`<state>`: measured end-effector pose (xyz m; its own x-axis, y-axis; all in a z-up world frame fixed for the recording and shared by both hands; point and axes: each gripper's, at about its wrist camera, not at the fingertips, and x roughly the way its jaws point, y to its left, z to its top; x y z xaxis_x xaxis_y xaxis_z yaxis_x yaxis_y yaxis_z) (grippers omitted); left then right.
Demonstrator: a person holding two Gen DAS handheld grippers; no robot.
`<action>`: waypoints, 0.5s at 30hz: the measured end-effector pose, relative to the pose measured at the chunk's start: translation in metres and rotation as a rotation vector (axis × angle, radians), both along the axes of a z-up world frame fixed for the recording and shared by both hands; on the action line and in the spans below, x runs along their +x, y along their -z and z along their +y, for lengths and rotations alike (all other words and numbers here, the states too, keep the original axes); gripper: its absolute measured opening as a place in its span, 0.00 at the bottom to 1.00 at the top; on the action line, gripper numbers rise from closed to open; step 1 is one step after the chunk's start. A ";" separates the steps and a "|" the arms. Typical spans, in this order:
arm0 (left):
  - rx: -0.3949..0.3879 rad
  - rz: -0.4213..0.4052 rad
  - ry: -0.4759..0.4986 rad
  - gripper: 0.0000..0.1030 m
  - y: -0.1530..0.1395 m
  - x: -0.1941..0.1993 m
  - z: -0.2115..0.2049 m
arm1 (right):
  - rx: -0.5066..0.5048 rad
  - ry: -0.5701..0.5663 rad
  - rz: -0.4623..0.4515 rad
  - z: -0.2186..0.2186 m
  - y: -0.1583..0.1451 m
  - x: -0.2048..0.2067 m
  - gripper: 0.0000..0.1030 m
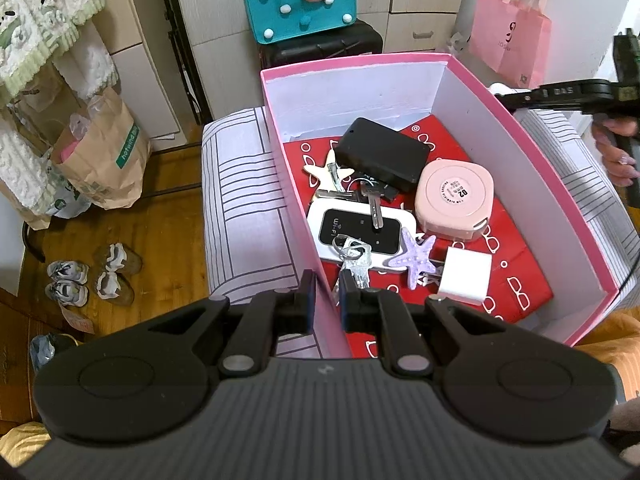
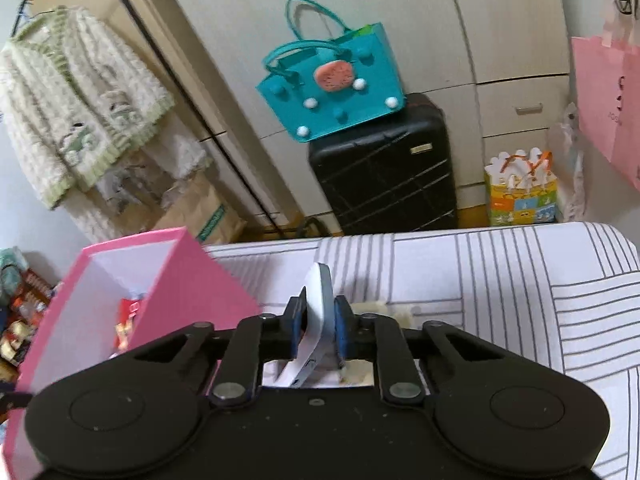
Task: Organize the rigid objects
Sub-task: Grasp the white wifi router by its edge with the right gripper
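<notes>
Left gripper (image 1: 327, 300): fingers pinch the pink box's near wall, one inside and one outside, likely to steady the box while things go in.
Right gripper (image 2: 320, 330): fingers clamp a flat white-and-grey device (image 2: 318, 312) held on edge; its exact kind cannot be told.
Device's place: above the striped bed (image 2: 500, 280), just right of the box (image 1: 532, 168), outside it.
Box contents: black case (image 1: 380, 152), pink round case (image 1: 454, 200), Wi-Fi router (image 1: 356, 228), keys (image 1: 372, 204), purple starfish (image 1: 414, 258), white cube (image 1: 464, 274), all on a red liner.
Judgement: most things are already in; the device looks next.
Around: teal bag (image 2: 332, 84) on a black suitcase (image 2: 384, 168).
</notes>
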<state>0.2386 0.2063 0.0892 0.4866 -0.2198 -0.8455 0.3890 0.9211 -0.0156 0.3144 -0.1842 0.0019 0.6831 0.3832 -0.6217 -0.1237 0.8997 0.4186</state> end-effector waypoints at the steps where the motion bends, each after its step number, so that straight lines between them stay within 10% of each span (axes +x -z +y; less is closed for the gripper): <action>1: 0.003 -0.002 0.001 0.11 0.000 0.000 -0.001 | 0.016 -0.007 0.007 -0.001 -0.002 -0.003 0.15; 15: 0.015 -0.009 -0.030 0.09 0.003 0.000 -0.004 | 0.011 -0.076 -0.095 -0.007 -0.062 -0.051 0.16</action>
<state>0.2386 0.2020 0.0861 0.5002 -0.1922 -0.8443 0.3610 0.9326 0.0015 0.2633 -0.1910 0.0640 0.7074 0.4429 -0.5509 -0.2314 0.8815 0.4116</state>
